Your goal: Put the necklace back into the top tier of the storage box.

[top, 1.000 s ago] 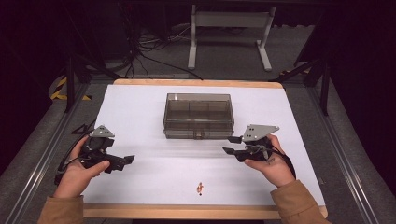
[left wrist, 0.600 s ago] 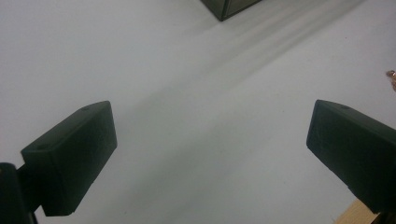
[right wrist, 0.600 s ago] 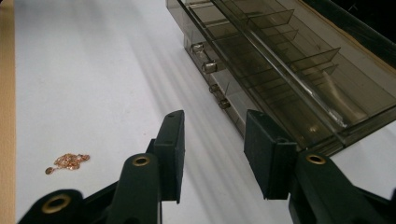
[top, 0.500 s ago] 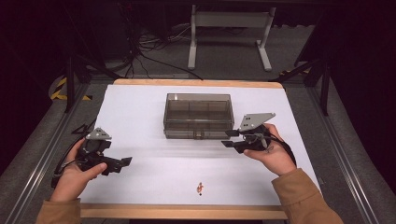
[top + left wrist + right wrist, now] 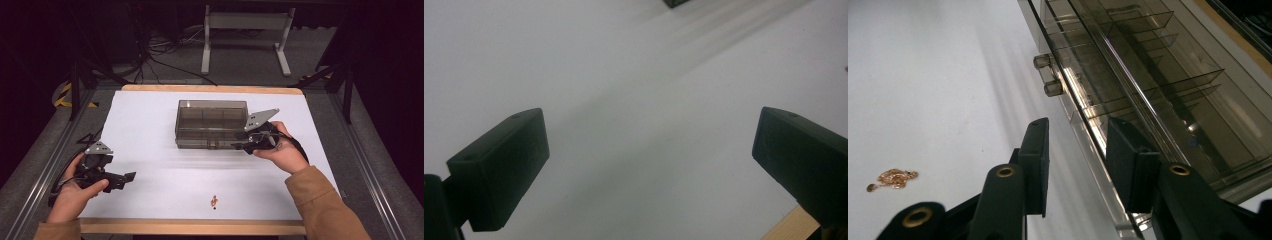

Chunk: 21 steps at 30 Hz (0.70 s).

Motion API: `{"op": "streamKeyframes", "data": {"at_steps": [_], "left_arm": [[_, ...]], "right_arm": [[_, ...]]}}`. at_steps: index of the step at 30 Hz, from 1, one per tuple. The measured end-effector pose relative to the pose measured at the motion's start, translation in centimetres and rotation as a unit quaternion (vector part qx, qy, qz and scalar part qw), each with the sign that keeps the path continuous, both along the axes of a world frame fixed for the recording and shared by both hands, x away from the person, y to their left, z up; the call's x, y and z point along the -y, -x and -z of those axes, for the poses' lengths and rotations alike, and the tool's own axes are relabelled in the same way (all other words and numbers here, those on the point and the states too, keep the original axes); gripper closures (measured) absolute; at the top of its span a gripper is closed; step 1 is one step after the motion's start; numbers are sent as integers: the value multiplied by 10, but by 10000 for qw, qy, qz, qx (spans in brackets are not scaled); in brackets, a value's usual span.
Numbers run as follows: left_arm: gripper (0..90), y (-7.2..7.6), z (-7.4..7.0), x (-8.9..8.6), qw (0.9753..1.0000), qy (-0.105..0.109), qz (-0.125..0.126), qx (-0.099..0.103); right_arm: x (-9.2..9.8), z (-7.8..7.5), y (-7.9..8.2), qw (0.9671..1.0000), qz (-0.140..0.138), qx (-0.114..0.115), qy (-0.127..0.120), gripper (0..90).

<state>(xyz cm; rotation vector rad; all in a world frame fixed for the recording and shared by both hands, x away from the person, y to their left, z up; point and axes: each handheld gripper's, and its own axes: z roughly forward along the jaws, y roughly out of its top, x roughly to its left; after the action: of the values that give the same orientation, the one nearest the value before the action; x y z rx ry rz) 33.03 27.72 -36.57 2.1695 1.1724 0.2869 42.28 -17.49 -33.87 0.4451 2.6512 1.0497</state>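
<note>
A smoky clear plastic box [image 5: 211, 124] with inner dividers stands shut at the middle of the white table [image 5: 145, 120]. My right gripper [image 5: 241, 146] is at the box's front right corner. In the right gripper view its jaws [image 5: 1075, 150] stand a little apart, either side of the front rim of the box [image 5: 1148, 65], not pressed on it. Two small round latches [image 5: 1047, 75] show on the box front. A small gold chain [image 5: 214, 202] lies near the front edge, also at the left as the chain [image 5: 893, 178]. My left gripper [image 5: 128, 178] rests front left, wide open [image 5: 649, 145] over bare table.
A wooden strip [image 5: 190, 226] runs along the table's near edge, with metal rails [image 5: 45, 165] along both sides. Behind the table are cables [image 5: 150, 55] and a white stand [image 5: 245, 40] on the floor.
My right gripper has moved up and left from the open table to the box's front right corner. The left gripper has drifted a little back toward the near left edge.
</note>
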Motion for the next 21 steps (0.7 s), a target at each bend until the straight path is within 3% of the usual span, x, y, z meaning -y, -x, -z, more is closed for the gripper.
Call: {"op": "streamKeyframes", "data": {"at_steps": [8,21], "left_arm": [[23,5,1,-4,10000,-26,-62,-18],[24,5,1,-5,10000,-21,-68,-16]], "right_arm": [[-5,2,-11,9998,-68,-70,184,643],[-6,7,-28,9977,-121,-408,537,699]]}}
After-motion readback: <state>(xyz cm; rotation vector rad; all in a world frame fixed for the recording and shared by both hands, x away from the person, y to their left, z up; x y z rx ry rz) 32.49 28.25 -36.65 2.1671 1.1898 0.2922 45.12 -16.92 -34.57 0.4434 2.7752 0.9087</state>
